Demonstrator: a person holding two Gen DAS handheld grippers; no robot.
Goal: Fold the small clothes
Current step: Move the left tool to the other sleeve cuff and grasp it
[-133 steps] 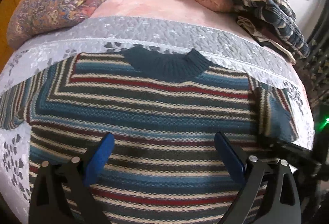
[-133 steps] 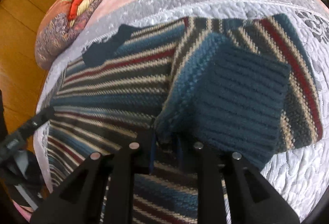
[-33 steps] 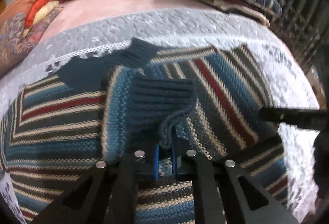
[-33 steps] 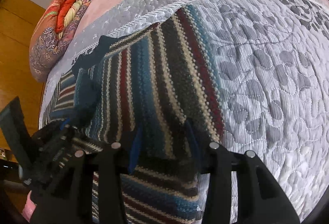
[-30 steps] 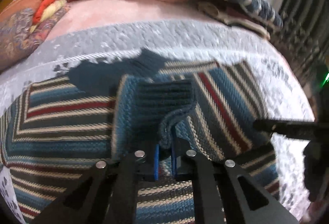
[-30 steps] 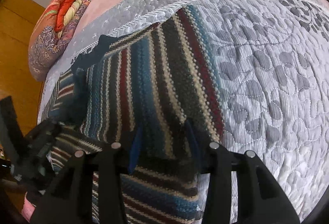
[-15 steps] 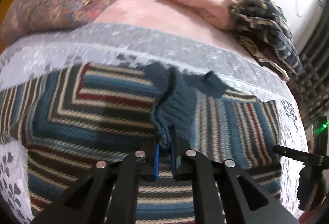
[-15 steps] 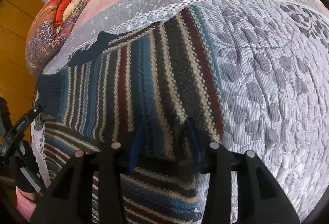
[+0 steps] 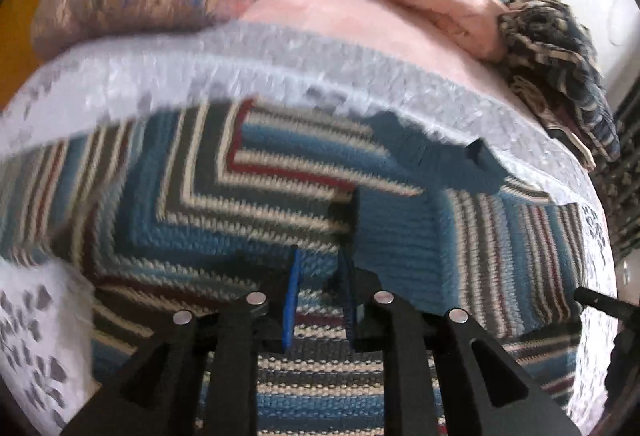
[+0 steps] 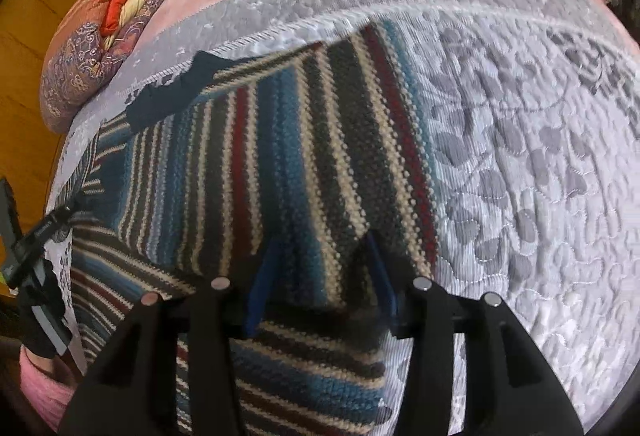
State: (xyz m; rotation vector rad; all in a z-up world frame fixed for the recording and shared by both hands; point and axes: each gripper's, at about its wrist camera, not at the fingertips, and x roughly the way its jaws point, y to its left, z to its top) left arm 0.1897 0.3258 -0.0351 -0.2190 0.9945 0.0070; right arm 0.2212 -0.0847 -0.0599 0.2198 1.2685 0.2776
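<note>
Sweater [image 9: 248, 203]: flat on the quilt [image 10: 520, 155], right sleeve folded across its chest.
Left gripper [image 9: 318, 268]: parted slightly, cuff [image 9: 400, 236] released.
Right gripper [image 10: 320, 256]: spread apart, empty.
Risk: a withdrawing finger may snag the knit and undo the fold.

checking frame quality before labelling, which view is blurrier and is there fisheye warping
Left wrist view: heavy motion blur smears the sweater stripes and the quilted cover; the left tongs stay sharp. Right wrist view: knit and right tongs mostly crisp, with slight softness toward the far edge. Both bulge barrel-like, with dark corners.
</note>
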